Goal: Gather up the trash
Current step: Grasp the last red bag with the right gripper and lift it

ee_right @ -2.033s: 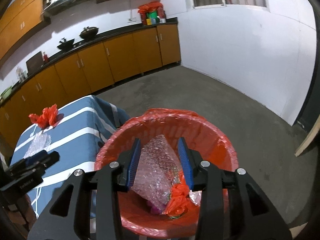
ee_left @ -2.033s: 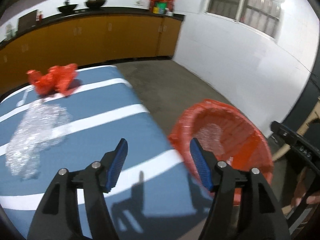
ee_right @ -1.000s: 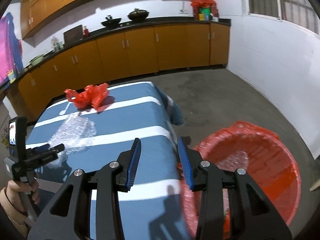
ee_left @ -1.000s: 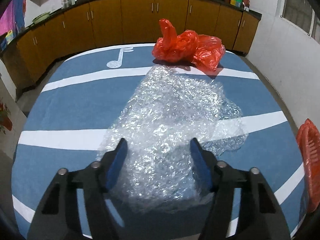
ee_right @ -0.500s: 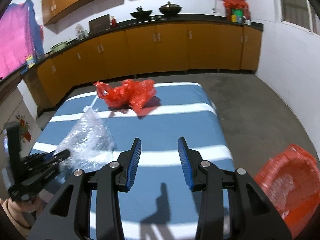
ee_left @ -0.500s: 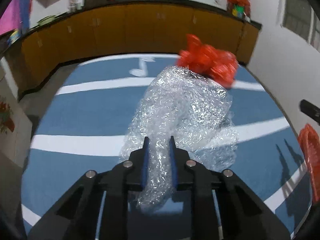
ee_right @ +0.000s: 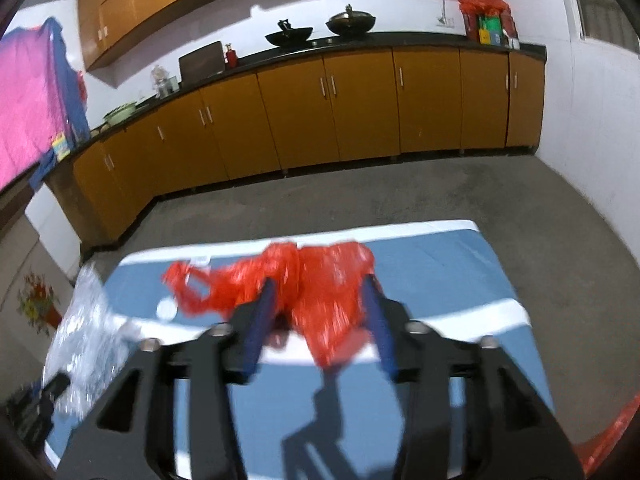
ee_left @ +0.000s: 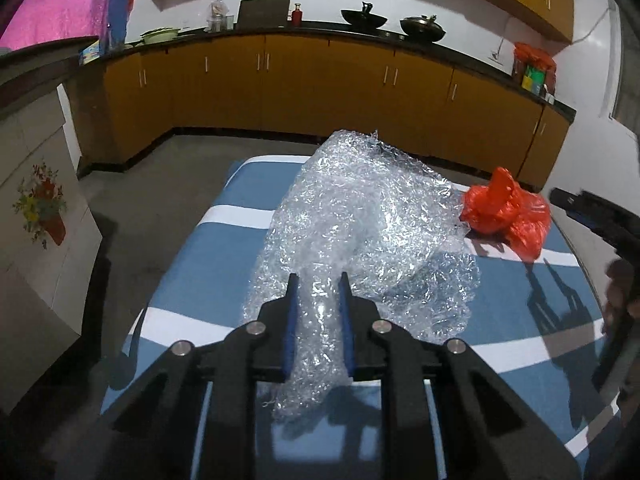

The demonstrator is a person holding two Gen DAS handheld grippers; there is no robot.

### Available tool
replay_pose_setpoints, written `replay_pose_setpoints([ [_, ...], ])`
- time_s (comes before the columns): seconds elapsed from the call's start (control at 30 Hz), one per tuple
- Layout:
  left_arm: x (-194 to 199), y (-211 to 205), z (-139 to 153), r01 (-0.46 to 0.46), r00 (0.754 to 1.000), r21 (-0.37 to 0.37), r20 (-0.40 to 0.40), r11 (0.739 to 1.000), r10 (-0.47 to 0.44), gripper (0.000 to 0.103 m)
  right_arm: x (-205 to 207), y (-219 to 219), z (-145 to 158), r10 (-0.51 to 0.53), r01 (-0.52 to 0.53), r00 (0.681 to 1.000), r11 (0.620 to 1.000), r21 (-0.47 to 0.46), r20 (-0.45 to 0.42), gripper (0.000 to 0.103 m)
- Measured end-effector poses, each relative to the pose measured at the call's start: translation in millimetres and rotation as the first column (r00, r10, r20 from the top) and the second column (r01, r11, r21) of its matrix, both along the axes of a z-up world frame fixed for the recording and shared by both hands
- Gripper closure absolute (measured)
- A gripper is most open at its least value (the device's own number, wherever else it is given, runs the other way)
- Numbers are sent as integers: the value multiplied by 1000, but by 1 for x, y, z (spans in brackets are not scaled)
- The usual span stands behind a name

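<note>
A crumpled sheet of clear bubble wrap point(ee_left: 368, 220) hangs from my left gripper point(ee_left: 318, 280), which is shut on its lower end above the blue striped table point(ee_left: 224, 240). Behind it on the cloth lies a red plastic bag point(ee_left: 504, 212). In the right wrist view that red bag point(ee_right: 328, 304) sits between the fingers of my right gripper point(ee_right: 320, 284), whose jaws are opening; the pads stand apart from it. The bubble wrap point(ee_right: 84, 320) shows at the left edge there. This view is blurred.
The table's far edge point(ee_right: 440, 232) drops to a concrete floor. Orange cabinets point(ee_right: 360, 108) line the back wall. A red-lined bin point(ee_right: 608, 436) peeks in at the bottom right. A white cabinet with a flower picture point(ee_left: 40, 208) stands left of the table.
My left gripper shut on the bubble wrap and raised it off the cloth. My right gripper swung from the bin over the table to the red bag, its jaws widening.
</note>
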State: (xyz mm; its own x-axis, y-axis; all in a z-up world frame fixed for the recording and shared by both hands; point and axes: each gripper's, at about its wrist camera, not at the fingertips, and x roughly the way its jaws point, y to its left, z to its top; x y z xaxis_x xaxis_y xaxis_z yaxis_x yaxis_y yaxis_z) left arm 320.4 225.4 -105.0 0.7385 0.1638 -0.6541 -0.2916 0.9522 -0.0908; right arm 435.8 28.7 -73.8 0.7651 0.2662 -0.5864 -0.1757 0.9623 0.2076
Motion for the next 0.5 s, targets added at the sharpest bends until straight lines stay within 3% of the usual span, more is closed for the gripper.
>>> replay_pose_setpoints([
  [0.2, 6, 1, -2, -10, 1000, 0, 0, 1000, 10, 84, 31, 7, -10, 52, -51, 998, 999, 13, -45, 28],
  [0.33, 9, 0, -3, -12, 1000, -3, -5, 1000, 12, 84, 40, 13, -24, 115, -118, 985, 993, -12, -130, 28],
  [0.5, 9, -4, -4, -11, 1000, 2, -7, 1000, 11, 84, 31, 21, -39, 170, -188, 971, 978, -93, -169, 70],
])
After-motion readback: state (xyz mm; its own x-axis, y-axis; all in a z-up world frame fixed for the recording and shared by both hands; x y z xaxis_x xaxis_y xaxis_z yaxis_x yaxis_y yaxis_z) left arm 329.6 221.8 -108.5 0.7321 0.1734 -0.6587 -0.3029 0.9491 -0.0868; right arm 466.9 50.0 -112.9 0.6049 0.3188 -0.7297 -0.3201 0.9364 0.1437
